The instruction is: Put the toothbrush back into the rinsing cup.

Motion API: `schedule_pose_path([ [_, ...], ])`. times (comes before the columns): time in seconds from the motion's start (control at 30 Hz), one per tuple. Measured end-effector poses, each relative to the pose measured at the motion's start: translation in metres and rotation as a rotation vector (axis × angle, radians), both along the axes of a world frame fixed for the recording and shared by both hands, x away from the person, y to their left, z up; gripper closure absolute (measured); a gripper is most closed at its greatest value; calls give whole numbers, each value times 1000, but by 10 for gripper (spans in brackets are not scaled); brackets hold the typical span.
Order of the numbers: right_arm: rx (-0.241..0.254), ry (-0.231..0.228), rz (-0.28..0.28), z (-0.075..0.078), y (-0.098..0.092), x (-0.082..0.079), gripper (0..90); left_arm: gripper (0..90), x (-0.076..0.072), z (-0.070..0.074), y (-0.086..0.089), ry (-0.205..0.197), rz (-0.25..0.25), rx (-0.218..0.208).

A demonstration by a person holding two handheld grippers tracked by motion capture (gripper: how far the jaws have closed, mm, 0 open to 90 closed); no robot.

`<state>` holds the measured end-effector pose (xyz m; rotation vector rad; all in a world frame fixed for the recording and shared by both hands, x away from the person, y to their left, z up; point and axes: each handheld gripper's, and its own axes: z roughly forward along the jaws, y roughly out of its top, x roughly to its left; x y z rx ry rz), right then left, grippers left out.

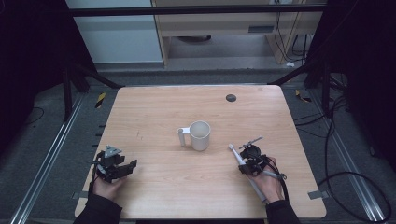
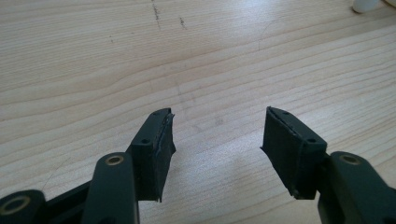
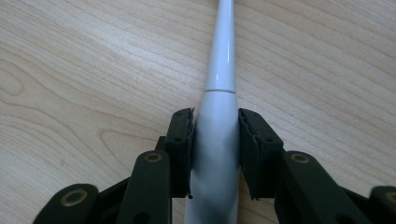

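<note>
A white electric toothbrush [image 1: 235,154] lies on the wooden table [image 1: 159,107] at the front right, its head pointing toward a white mug [image 1: 200,135] that stands upright mid-table. My right gripper [image 1: 250,161] is shut on the toothbrush; in the right gripper view both pads [image 3: 181,140] press against the thick handle [image 3: 219,140], and the slim neck runs on ahead. My left gripper [image 1: 127,166] rests at the front left, apart from the mug. In the left gripper view its jaws stand wide, and the left gripper [image 2: 218,119] has only bare wood between its fingers.
A small dark round disc [image 1: 230,97] sits near the table's far edge. The base of the mug [image 2: 366,5] shows at the top right corner of the left gripper view. Black frame bars and cables lie on the floor around the table.
</note>
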<state>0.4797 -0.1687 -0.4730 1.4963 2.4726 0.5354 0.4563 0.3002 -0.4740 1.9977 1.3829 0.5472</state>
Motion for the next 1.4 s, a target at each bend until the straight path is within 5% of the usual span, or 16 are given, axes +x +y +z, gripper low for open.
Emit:
schedule_pose_path([
  [0.33,7,7,1,3,-2,-1,676,418,0,0,0,-1,1,-2],
  [0.8,65,-54,-1,22,-11,-7,679,419,0,1,0,-1,0,-2],
  [1.4,160,-249,-8,63,-20,-26,681,419,0,0,0,-3,0,-3],
])
